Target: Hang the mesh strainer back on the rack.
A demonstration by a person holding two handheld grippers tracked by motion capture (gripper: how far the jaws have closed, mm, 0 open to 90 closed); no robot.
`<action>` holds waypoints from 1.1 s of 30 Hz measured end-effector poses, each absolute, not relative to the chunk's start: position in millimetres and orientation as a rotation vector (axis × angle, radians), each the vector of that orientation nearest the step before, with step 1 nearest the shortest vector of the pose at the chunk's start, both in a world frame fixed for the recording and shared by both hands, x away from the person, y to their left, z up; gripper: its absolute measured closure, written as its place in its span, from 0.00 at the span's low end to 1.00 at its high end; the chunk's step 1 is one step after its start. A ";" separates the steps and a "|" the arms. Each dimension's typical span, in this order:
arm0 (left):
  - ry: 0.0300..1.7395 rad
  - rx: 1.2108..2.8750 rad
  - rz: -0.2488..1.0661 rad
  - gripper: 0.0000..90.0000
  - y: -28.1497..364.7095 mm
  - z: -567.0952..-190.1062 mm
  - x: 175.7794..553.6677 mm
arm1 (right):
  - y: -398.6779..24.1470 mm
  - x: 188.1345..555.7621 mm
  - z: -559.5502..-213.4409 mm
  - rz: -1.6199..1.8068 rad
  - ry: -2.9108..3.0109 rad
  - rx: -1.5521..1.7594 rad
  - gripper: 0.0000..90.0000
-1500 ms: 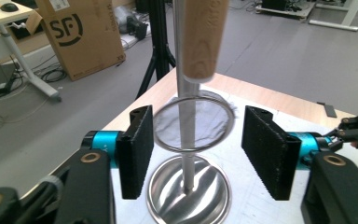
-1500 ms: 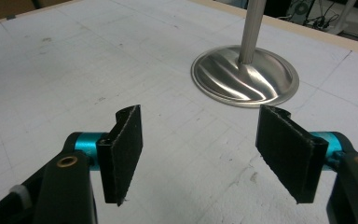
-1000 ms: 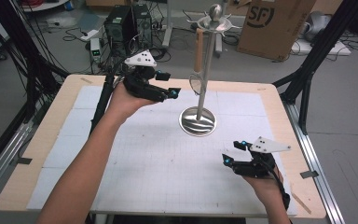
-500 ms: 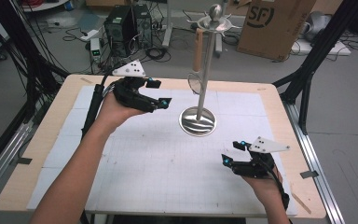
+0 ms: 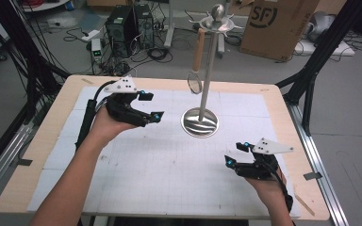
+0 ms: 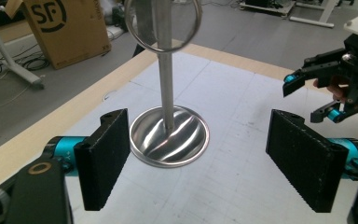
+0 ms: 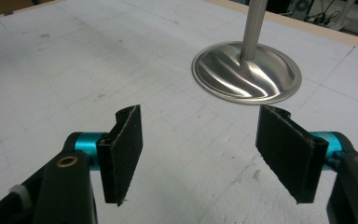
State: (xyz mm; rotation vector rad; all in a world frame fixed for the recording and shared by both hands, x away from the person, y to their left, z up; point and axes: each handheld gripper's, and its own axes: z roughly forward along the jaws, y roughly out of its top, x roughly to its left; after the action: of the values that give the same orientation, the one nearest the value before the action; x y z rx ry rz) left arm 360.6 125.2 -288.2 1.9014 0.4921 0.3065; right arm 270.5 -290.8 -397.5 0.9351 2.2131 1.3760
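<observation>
A shiny metal stand [image 5: 200, 123] rises from a round base at the table's middle back. A small round strainer [image 5: 194, 82] with a wooden handle hangs from a hook at its top. My left gripper [image 5: 151, 106] hovers left of the base, apart from it. Its jaws have just been opening and hold nothing. In the left gripper view the open pads [image 6: 105, 163] frame the stand base [image 6: 170, 136], with the strainer ring [image 6: 162, 23] above. My right gripper [image 5: 234, 154] rests near the front right, open and empty. Its own view looks toward the stand base [image 7: 247, 72].
A white gridded mat [image 5: 169, 160] covers the wooden table [image 5: 37, 155]. On the floor behind stand a cardboard box [image 5: 275, 26], a computer tower [image 5: 122, 28] and loose cables. Black frame legs [image 5: 311, 80] flank the table.
My left gripper has drawn back from the stand, moving left, down and nearer the person, and its jaws have spread wider. The right gripper has kept still.
</observation>
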 end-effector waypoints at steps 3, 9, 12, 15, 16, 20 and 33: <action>0.489 1.903 0.311 0.24 126.4 -294.6 354.8 | -290.6 270.1 -397.5 1.376 2.212 0.943 0.35; 0.487 1.892 0.302 0.24 131.2 -305.1 345.5 | -291.9 270.1 -397.7 1.373 2.210 0.943 0.35; 0.486 1.895 0.299 0.23 133.5 -311.7 341.4 | -292.4 270.5 -398.1 1.374 2.208 0.943 0.34; 0.495 1.898 0.296 0.22 133.6 -320.2 337.1 | -291.3 270.4 -398.6 1.370 2.213 0.953 0.35; 0.498 1.901 0.289 0.22 133.6 -323.2 336.0 | -291.2 270.7 -398.9 1.370 2.213 0.946 0.35; 0.514 1.902 0.271 0.21 133.0 -333.3 332.2 | -290.3 270.7 -399.0 1.368 2.217 0.943 0.34; 0.510 1.915 0.267 0.20 133.7 -352.3 317.7 | -291.0 270.1 -398.8 1.371 2.214 0.956 0.35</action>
State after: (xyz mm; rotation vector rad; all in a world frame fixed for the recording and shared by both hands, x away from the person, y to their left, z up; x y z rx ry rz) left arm 317.7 133.7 -352.3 1.9152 0.5100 0.2673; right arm 270.1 -291.0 -398.8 0.9564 2.2137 1.3710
